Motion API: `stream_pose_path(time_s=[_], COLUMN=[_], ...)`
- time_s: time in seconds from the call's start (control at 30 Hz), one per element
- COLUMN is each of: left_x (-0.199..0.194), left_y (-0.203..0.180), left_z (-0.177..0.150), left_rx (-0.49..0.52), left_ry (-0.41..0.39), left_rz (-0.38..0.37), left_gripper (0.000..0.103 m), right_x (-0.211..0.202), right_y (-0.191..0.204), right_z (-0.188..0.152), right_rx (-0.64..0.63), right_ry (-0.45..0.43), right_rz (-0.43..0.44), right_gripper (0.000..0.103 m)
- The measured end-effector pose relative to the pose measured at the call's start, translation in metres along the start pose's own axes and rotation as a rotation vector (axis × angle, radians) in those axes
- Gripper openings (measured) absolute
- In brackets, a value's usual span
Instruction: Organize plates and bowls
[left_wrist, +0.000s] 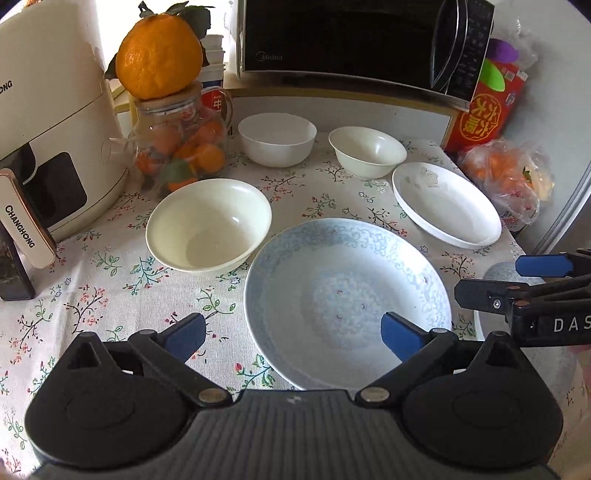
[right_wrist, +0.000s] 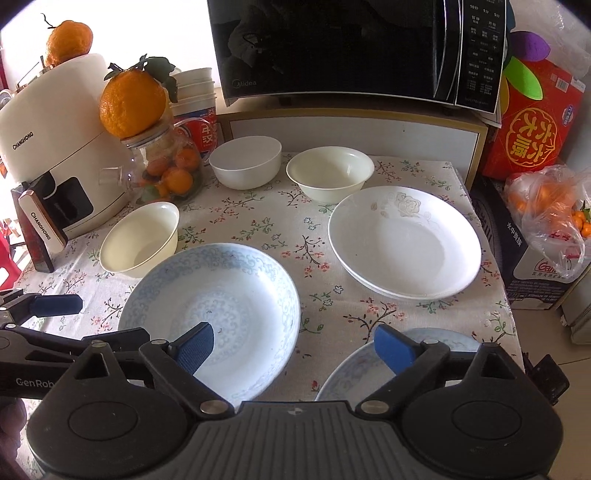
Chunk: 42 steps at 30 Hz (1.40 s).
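Both tools, left gripper (left_wrist: 291, 338) and right gripper (right_wrist: 293, 350), hang released, nothing stacked yet; next, I'd guess, grasp the blue plate (right_wrist: 214, 310), cream bowl (right_wrist: 142, 240) at its ten o'clock.

A matt woven cotton-like tablecloth with a printed floral pattern (right_wrist: 258, 221) lies under glossy glazed ceramic: a pale blue patterned plate (right_wrist: 221, 295), a white plate with an embossed rose (right_wrist: 406, 251) and cream bowls (left_wrist: 207, 225). The clear glass jar (left_wrist: 177, 147) shines, the black microwave door (right_wrist: 325, 48) is mirror-glossy, and the grippers' black plastic bodies look matt with ribbed blue pads (left_wrist: 400, 336).
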<state>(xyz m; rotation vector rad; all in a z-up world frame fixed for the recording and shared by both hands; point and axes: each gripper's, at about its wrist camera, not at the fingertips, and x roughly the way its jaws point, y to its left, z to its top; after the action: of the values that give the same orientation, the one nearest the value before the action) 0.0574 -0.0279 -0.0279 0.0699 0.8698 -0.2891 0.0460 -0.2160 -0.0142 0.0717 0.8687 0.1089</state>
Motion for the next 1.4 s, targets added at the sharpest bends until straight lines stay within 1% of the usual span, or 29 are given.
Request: stream_pose_path(time_s=[0.17,0.33,0.43,0.6,0.8,0.87,0.93,1.03,1.07,1.13,1.17,1.23,1.3,1.33,1.4], left_x=[-0.004,0.001,0.003,0.006,0.011,0.014,0.017,0.022,0.022,0.025,0.027,0.03,0.032,0.034,0.037], left_y=[-0.015,-0.034,-0.046,-0.067,-0.087,-0.093,-0.099,-0.107,-0.109,-0.113,-0.114,-0.119,-0.122,-0.123,-0.122], left_z=[-0.007,-0.012,-0.014,-0.014,-0.015,-0.016,-0.017,-0.017,-0.017,-0.017,-0.017,-0.017,-0.018,-0.019,-0.02], left_rx=[0.03,0.047,0.044,0.027,0.033,0.035,0.038,0.045,0.047,0.047,0.045,0.042,0.046,0.045,0.031], left_ry=[-0.028,-0.022,-0.019,-0.003,0.021,0.038,0.054,0.081,0.08,0.09,0.098,0.109,0.119,0.124,0.141], left_rz=[0.018,-0.008,-0.049,-0.157,-0.248,-0.272,-0.289,-0.31,-0.314,-0.322,-0.325,-0.33,-0.33,-0.33,-0.33], left_gripper=[0.103,0.103,0.103,0.103,0.101,0.099,0.095,0.089,0.089,0.084,0.083,0.079,0.075,0.071,0.066], right_x=[-0.015,-0.028,-0.035,-0.044,-0.046,-0.045,-0.043,-0.039,-0.038,-0.036,-0.036,-0.034,-0.031,-0.031,-0.03], right_y=[-0.016,-0.042,-0.06,-0.094,-0.126,-0.132,-0.138,-0.146,-0.148,-0.151,-0.152,-0.155,-0.157,-0.159,-0.161], right_z=[-0.012,-0.022,-0.027,-0.035,-0.042,-0.044,-0.046,-0.049,-0.05,-0.051,-0.052,-0.054,-0.055,-0.056,-0.057], right_rx=[0.014,0.045,0.079,0.193,0.331,0.362,0.388,0.446,0.465,0.498,0.509,0.526,0.539,0.545,0.561], right_ry=[-0.004,-0.005,0.005,0.041,0.066,0.081,0.098,0.135,0.144,0.157,0.162,0.173,0.183,0.187,0.189], right_rz=[-0.023,-0.086,-0.114,-0.161,-0.167,-0.162,-0.145,-0.105,-0.093,-0.066,-0.058,-0.05,-0.049,-0.048,-0.038], right_gripper=[0.094,0.094,0.094,0.095,0.095,0.095,0.094,0.093,0.093,0.092,0.091,0.088,0.08,0.078,0.068])
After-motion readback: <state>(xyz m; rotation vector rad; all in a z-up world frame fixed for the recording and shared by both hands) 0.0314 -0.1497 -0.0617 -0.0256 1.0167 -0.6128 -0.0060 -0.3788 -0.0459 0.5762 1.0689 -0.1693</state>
